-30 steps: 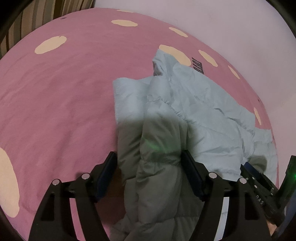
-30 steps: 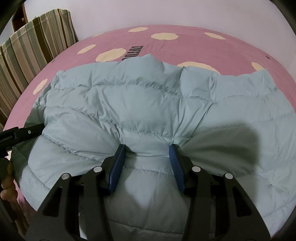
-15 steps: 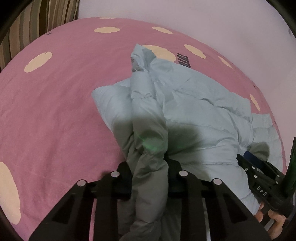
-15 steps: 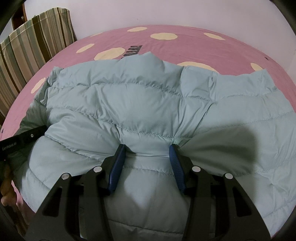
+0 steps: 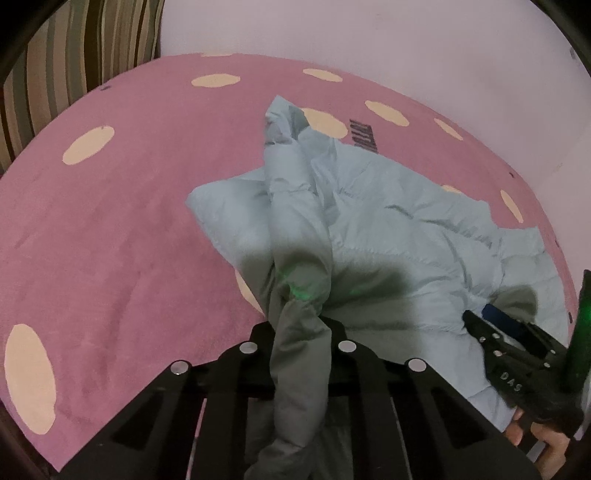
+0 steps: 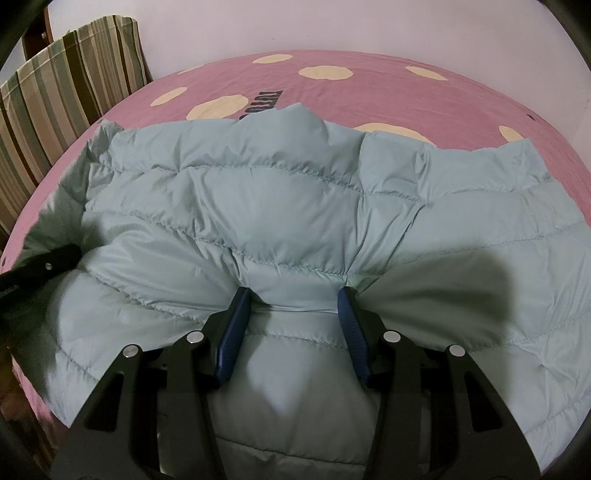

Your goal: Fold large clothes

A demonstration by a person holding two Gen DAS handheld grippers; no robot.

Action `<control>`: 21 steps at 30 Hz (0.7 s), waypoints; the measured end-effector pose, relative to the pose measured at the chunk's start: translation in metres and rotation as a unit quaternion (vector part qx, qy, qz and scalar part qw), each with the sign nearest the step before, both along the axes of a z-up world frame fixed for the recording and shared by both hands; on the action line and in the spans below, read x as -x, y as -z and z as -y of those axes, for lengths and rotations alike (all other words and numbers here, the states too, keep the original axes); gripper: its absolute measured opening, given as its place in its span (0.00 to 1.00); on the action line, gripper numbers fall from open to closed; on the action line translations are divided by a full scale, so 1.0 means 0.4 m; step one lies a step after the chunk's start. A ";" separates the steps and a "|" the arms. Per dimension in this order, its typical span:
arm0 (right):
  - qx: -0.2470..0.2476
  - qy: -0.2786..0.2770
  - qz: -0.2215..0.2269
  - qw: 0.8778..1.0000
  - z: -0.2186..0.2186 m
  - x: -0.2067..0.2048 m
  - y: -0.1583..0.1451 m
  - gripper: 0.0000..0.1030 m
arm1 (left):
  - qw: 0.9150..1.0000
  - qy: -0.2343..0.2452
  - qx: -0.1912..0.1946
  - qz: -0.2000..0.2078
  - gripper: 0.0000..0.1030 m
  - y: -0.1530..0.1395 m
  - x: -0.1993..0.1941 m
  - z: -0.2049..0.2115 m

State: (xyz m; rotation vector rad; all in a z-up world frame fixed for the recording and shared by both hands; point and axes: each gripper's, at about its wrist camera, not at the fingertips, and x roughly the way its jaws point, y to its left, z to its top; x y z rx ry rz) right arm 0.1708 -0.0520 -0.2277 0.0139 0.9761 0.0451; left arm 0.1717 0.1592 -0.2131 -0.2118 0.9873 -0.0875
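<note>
A pale blue quilted puffer jacket (image 5: pixel 388 229) lies on the pink bed, also filling the right wrist view (image 6: pixel 295 206). My left gripper (image 5: pixel 301 325) is shut on a bunched fold of the jacket at its near left edge; the fabric hangs through the jaws. My right gripper (image 6: pixel 295 299) has its blue pads (image 6: pixel 234 332) apart with a wide fold of the jacket's near edge lying between them. The right gripper also shows at the lower right of the left wrist view (image 5: pixel 517 354), and the left gripper at the left edge of the right wrist view (image 6: pixel 40 269).
The pink bedspread (image 5: pixel 110 229) with cream spots covers the bed. A striped cushion (image 6: pixel 62 92) stands at the back left against a white wall (image 6: pixel 332 26). The bed's near edge (image 6: pixel 29 391) runs at the lower left.
My left gripper has closed on the jacket fold and lifted it, pulling the fabric up into a ridge. The right gripper has stayed in place with its pads apart.
</note>
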 end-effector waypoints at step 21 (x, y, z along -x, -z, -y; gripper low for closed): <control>0.007 0.001 0.004 1.000 -0.004 0.002 -0.003 0.47 | 1.000 -0.008 -0.026 -0.002 0.10 0.001 -0.007 0.024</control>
